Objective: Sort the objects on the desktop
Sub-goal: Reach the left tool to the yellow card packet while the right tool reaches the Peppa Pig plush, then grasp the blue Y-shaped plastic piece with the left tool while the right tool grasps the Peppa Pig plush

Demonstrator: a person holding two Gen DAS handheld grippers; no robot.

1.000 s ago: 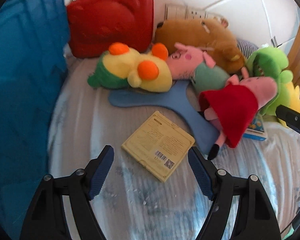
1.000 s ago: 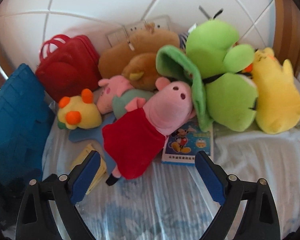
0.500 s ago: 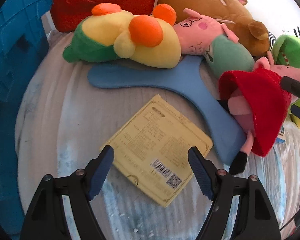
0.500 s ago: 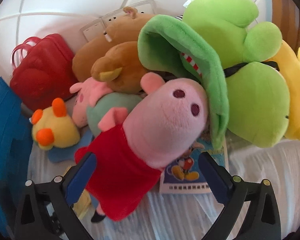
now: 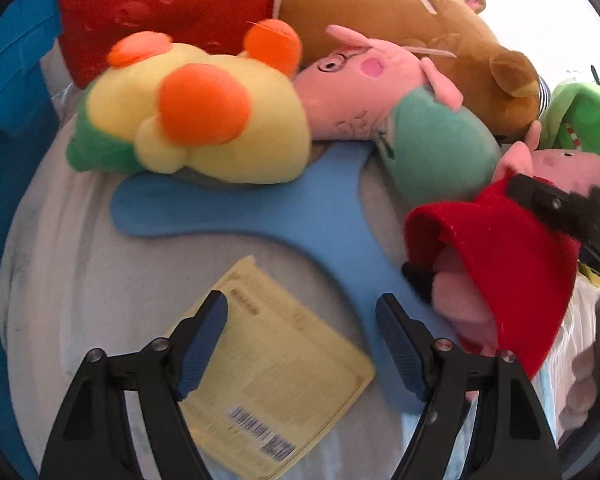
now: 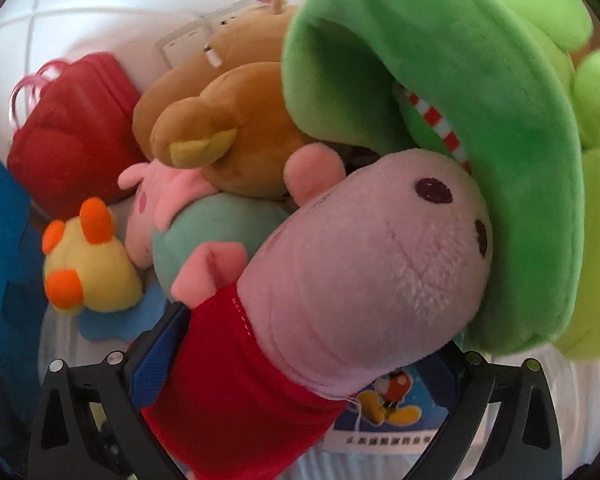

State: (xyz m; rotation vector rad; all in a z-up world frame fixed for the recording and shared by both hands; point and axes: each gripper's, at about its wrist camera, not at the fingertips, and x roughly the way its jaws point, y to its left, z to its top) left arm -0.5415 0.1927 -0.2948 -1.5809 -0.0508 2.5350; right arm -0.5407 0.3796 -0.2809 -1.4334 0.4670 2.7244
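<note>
Closer now, pig plush (image 6: 340, 292) seemingly between fingers (image 6: 156, 356)

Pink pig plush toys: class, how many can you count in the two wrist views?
2. The pig in the red dress lies between the right gripper's jaws; the pig in the teal top lies behind it, against the brown bear. Others may be hidden.

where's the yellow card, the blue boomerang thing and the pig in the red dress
yellow card (image 5: 284, 368), left wrist view, middle of its printed face
blue boomerang (image 5: 300, 212), left wrist view, where its arms meet
pig in the red dress (image 6: 364, 276), right wrist view, its snout
</note>
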